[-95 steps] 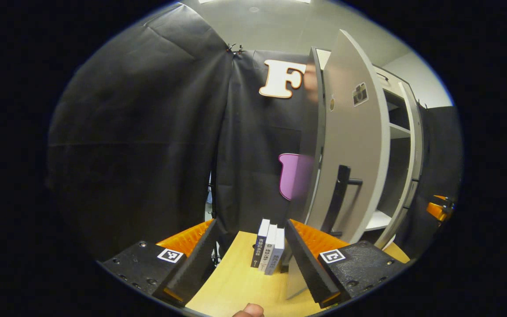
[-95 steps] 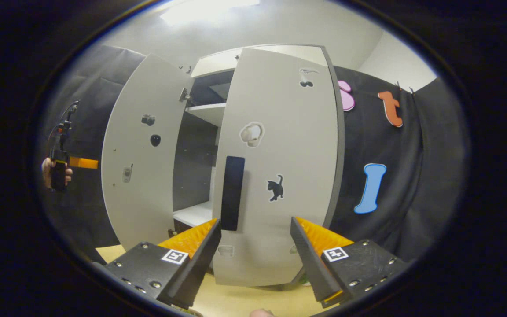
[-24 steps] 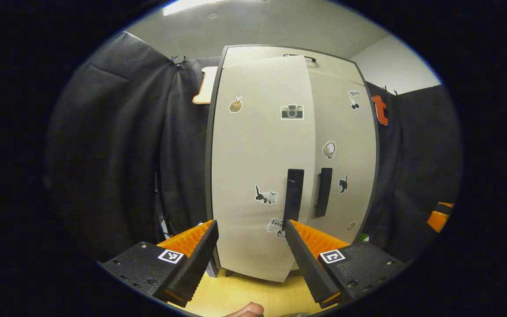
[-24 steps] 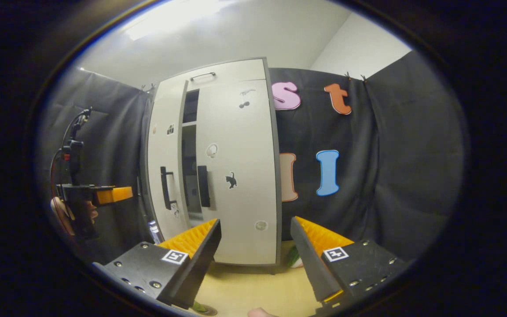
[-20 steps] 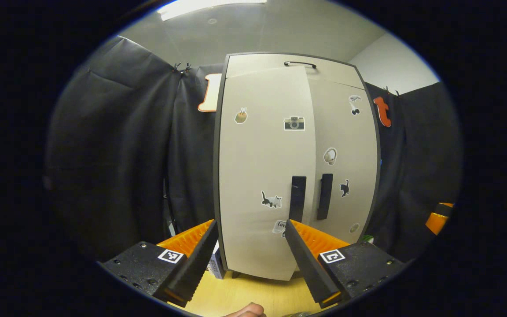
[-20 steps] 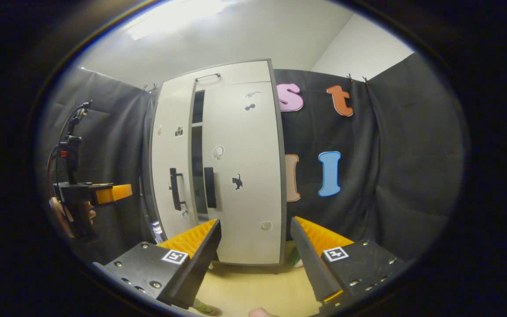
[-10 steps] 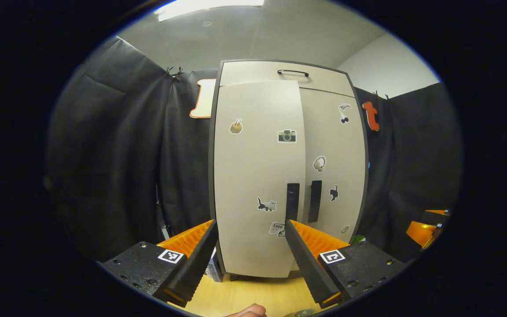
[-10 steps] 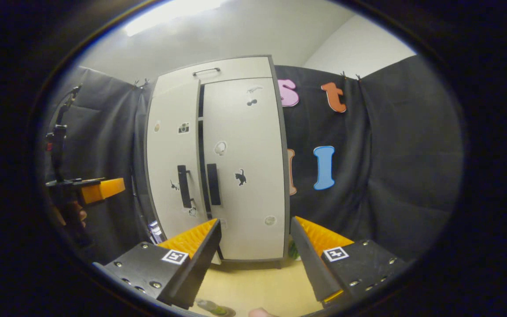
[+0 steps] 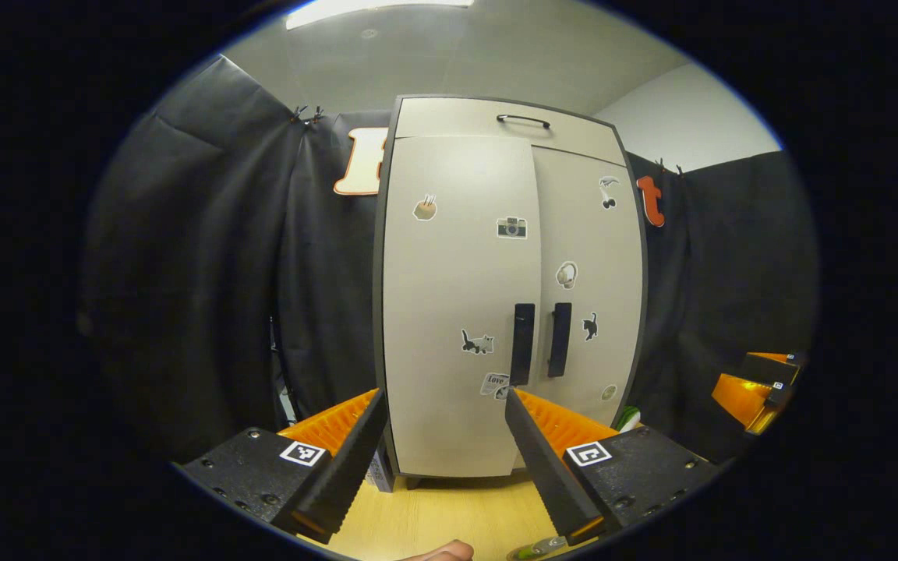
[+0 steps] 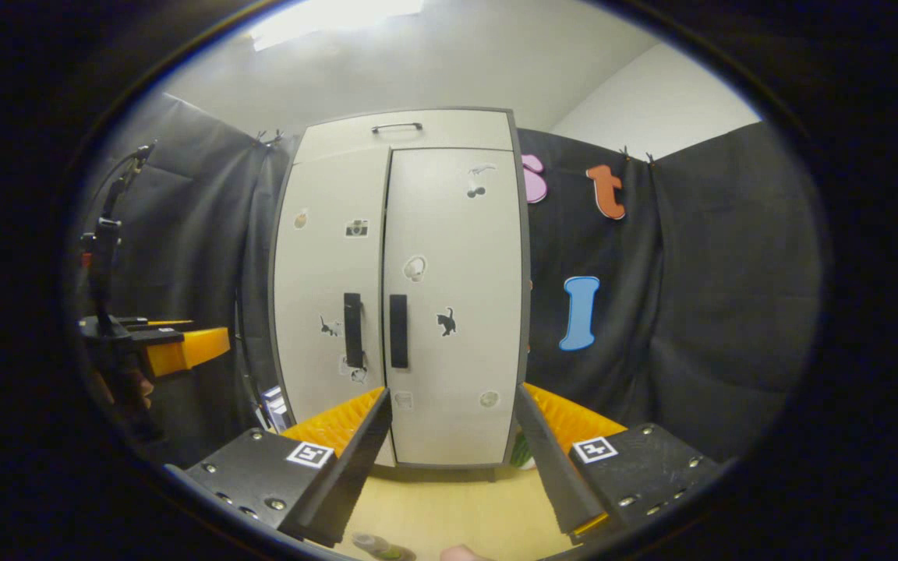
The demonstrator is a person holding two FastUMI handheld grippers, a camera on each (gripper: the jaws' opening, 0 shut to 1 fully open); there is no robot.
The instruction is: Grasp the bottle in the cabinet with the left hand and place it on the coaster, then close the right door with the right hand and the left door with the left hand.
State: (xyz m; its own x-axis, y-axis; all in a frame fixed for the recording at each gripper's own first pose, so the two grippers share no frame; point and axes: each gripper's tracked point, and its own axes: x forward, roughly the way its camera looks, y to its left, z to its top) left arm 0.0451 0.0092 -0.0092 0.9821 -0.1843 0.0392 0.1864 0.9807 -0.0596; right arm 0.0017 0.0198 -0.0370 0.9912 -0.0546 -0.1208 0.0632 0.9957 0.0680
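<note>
**Both doors flush, claws backed off**

Half a second ago a dark slit still showed between the doors in the right gripper view; now the left door (image 10: 330, 304) and right door (image 10: 455, 300) meet edge to edge, and the cabinet (image 9: 507, 117) sits a little farther from both cameras.

In the left gripper view the left claw (image 9: 441, 448) hangs in front of the cabinet's lower half, its fingers spread wide with nothing between them. Open worktop (image 9: 449, 514) lies between the claw and the cabinet foot. The right claw (image 10: 453, 448) is likewise spread and empty, with a band of bare worktop ahead of it. In the right gripper view the left claw appears again at 9 o'clock, well apart from the cabinet's left edge; in the left gripper view the right claw sits at 4 o'clock, off the cabinet's right side.

The bottle (image 10: 375, 544) shows at the very bottom rim, at 6 o'clock: a pale cap end with what may be a greenish body, too cropped and blurred to be sure. I cannot tell what it rests on.

Count: two doors, two upright dark handles side by side at the seam, one top drawer with one slim handle, one bottle, two claws.
</note>
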